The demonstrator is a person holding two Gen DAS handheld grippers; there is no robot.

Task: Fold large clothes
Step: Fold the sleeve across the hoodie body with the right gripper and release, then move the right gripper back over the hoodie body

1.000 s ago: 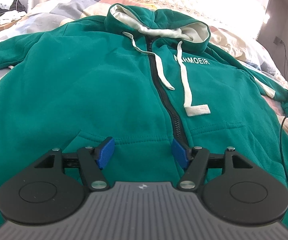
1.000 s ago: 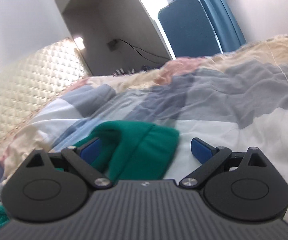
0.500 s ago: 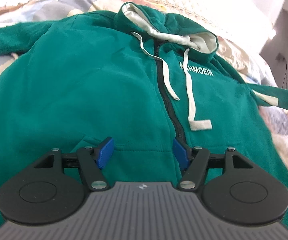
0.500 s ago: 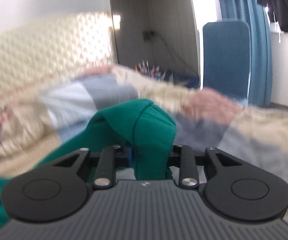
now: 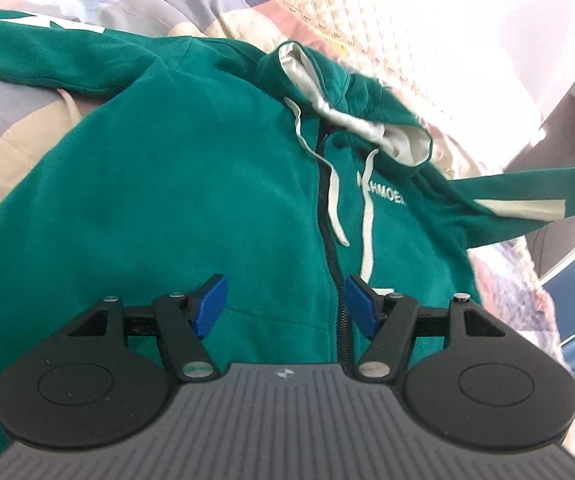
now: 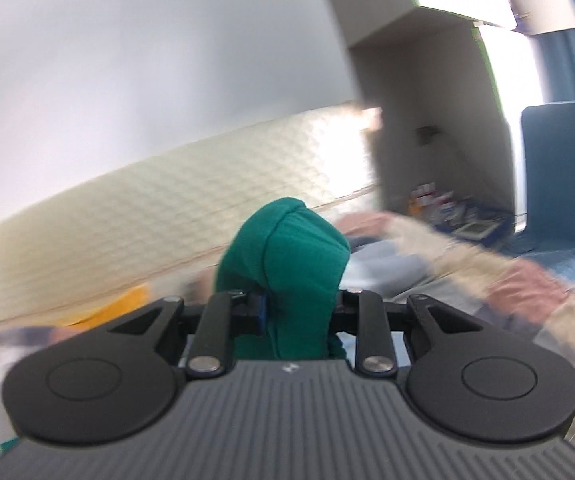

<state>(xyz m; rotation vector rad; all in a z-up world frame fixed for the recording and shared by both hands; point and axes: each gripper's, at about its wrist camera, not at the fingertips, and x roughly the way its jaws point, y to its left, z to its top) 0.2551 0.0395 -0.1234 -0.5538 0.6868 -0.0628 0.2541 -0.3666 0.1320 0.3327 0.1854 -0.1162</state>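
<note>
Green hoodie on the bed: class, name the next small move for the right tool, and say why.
Probably carry the cuff across onto the hoodie's chest. The right tool is clamped on it, and in the left view that sleeve hangs lifted off the bed while the body lies flat, zipped, unfolded.

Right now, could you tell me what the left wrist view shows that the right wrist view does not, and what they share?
Only the left wrist view shows the green hoodie spread front-up on the bed, with its zipper, white drawstrings, hood and one sleeve raised off the bed; the left gripper hangs over it, jaws apart and holding nothing.

Only the right wrist view shows the right gripper shut on the sleeve cuff, plus a blue chair.

Both show green hoodie fabric, the quilted headboard and the patchwork bedding.
</note>
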